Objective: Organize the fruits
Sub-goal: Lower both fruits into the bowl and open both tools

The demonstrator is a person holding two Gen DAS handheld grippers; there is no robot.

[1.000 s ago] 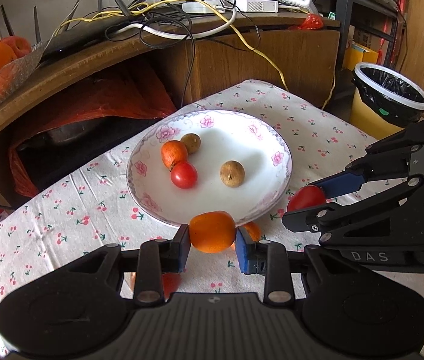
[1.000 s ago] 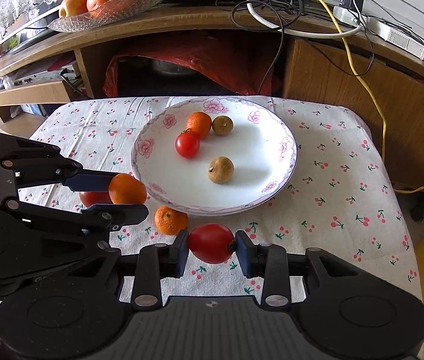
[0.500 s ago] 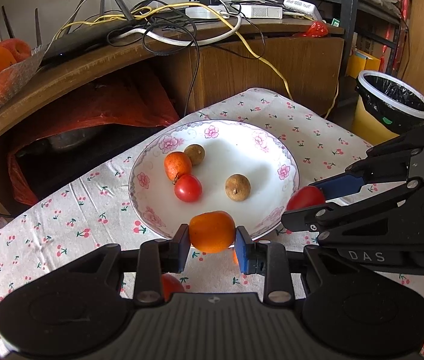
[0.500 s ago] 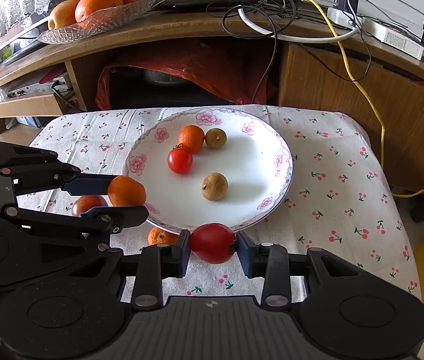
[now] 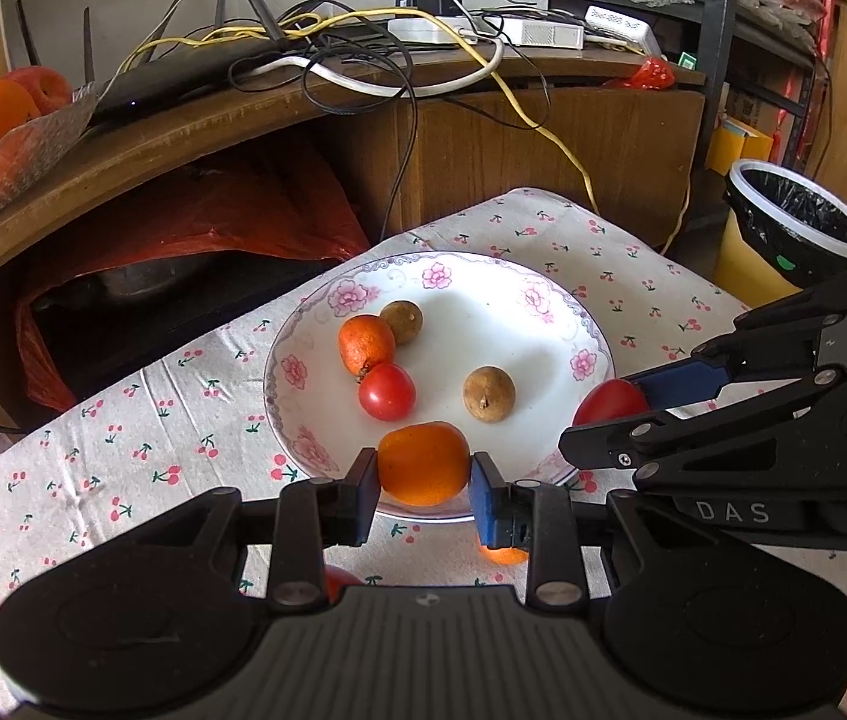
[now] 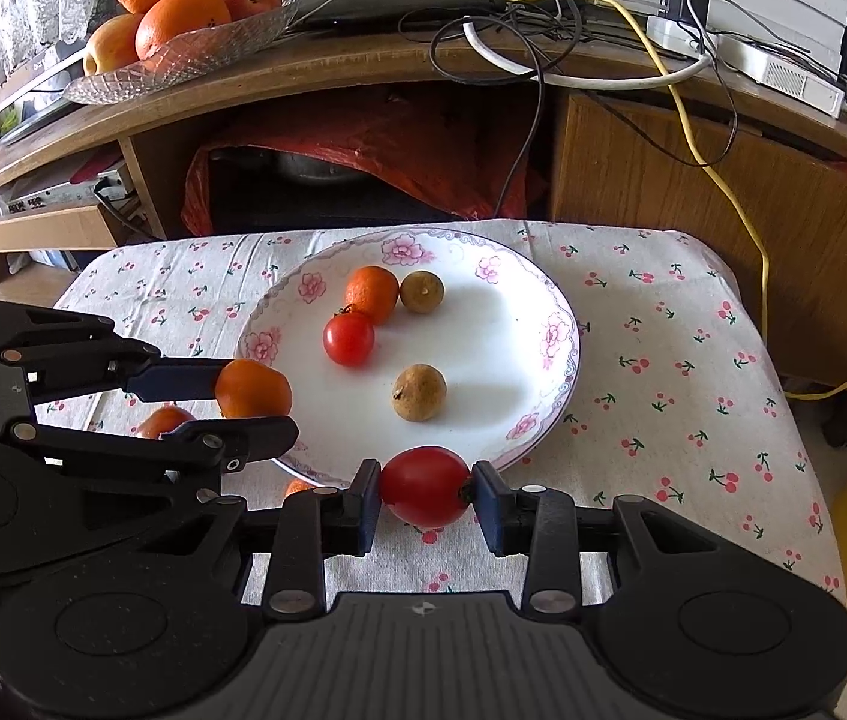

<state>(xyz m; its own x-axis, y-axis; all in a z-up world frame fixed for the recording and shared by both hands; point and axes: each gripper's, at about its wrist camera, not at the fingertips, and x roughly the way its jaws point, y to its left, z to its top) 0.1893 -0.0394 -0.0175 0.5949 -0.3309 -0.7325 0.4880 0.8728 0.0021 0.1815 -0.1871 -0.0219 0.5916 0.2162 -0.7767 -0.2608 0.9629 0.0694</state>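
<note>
While both tools reach toward the floral-rimmed plate (image 5: 594, 354) on the cherry-print tablecloth (image 5: 141, 420), each one carries a fruit. The left gripper (image 5: 423, 477) has its two fingers pressed against the sides of a small orange mandarin (image 5: 423, 465), which is lifted over the plate's near rim; from the right wrist view the same gripper (image 6: 237, 390) and mandarin (image 6: 252, 388) sit at the plate's (image 6: 561, 324) left edge. The right gripper (image 6: 425, 489) pinches a red tomato (image 6: 425, 486) between its pads, just at the plate's near rim, over the tablecloth (image 6: 663, 420); in the left wrist view that gripper (image 5: 624, 405) and tomato (image 5: 609, 401) appear at the plate's right edge. Four fruits already lie in the plate: a mandarin (image 6: 371, 293) touching a small tomato (image 6: 348, 338), a brown longan (image 6: 422, 292) just beside the mandarin, and a second longan (image 6: 419, 392) apart from them nearer the middle. Two more fruits rest on the cloth, mostly hidden behind the left tool: an orange one (image 6: 299, 486) and a reddish one (image 6: 162, 420). A wooden desk (image 6: 693, 198) behind the table holds tangled cables (image 6: 513, 6) and a glass dish (image 6: 195, 54) of oranges and apples. A lined trash bin (image 5: 795, 222) stands at the right in the left wrist view.
</note>
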